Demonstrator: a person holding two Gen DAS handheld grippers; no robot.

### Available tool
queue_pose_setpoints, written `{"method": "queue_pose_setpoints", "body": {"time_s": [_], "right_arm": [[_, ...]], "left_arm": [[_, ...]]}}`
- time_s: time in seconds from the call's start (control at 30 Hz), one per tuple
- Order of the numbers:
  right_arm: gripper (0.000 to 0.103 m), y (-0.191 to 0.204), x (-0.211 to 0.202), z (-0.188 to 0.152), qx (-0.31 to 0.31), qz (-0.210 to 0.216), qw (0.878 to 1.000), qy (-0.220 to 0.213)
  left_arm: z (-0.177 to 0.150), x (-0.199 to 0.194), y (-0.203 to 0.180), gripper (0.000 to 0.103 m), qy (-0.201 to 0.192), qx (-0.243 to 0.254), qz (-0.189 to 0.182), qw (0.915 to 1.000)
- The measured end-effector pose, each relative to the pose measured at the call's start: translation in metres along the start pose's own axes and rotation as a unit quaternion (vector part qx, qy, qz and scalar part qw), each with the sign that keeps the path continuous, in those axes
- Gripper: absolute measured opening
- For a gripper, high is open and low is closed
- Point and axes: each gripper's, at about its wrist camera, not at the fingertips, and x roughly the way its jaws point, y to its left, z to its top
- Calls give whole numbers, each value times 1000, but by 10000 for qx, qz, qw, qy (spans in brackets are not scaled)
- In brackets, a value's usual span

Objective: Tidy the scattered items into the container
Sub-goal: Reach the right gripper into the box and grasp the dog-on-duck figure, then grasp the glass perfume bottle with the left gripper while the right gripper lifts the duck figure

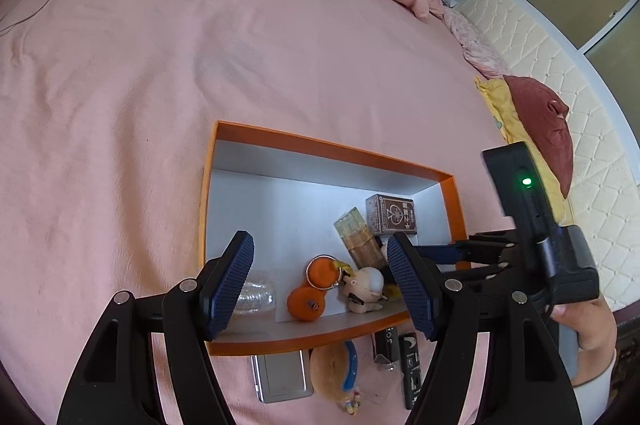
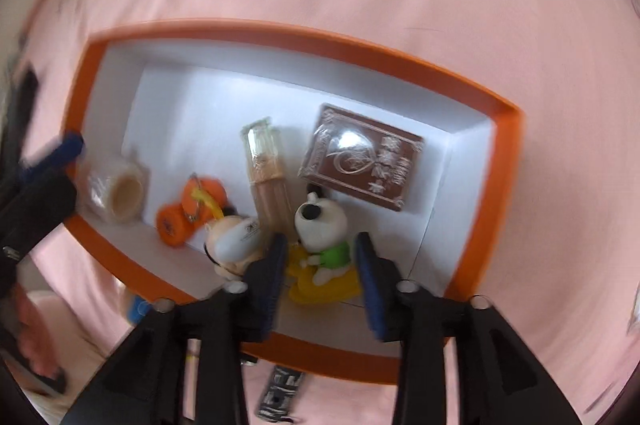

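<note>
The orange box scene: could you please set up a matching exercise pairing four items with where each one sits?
Items: 1 card box; 2 tape roll; 3 silver case; 4 dog figure.
Places: A between the jaws of the right gripper; B on the bed, outside the orange box; C box's left end; D box's far right corner.
Pairs: 1-D; 2-C; 3-B; 4-A.
</note>
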Motion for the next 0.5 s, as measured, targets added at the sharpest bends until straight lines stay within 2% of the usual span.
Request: {"method": "queue_pose_setpoints", "body": {"time_s": [0.07, 0.13, 0.2, 0.27, 0.33, 0.4, 0.5], "right_arm": [[52, 2, 6, 4, 40, -132, 9998, 139], [51, 8, 13, 5, -64, -571, 9982, 176], [49, 10, 12, 2, -30, -774, 9970, 7], [47, 8, 6, -3, -29, -780, 9968, -197], [45, 2, -4, -9, 158, -518, 9975, -461], [43, -9, -21, -19, 438, -10, 9953, -863], [43, -35, -44, -39, 982, 740, 9818, -1447]], "left_arm": [[1, -3, 2, 70, -69, -44, -39, 10000], [1, -6, 4, 70, -127, -94, -22, 9999], [1, -6, 10, 70, -146, -138, 47, 9998], [2, -7, 12, 70, -136, -181, 26, 9997], [2, -7, 13, 70, -125, -194, 24, 9997], [2, -6, 13, 70, -84, -171, 18, 9998], [1, -3, 8, 70, -13, -27, 64, 10000]]}}
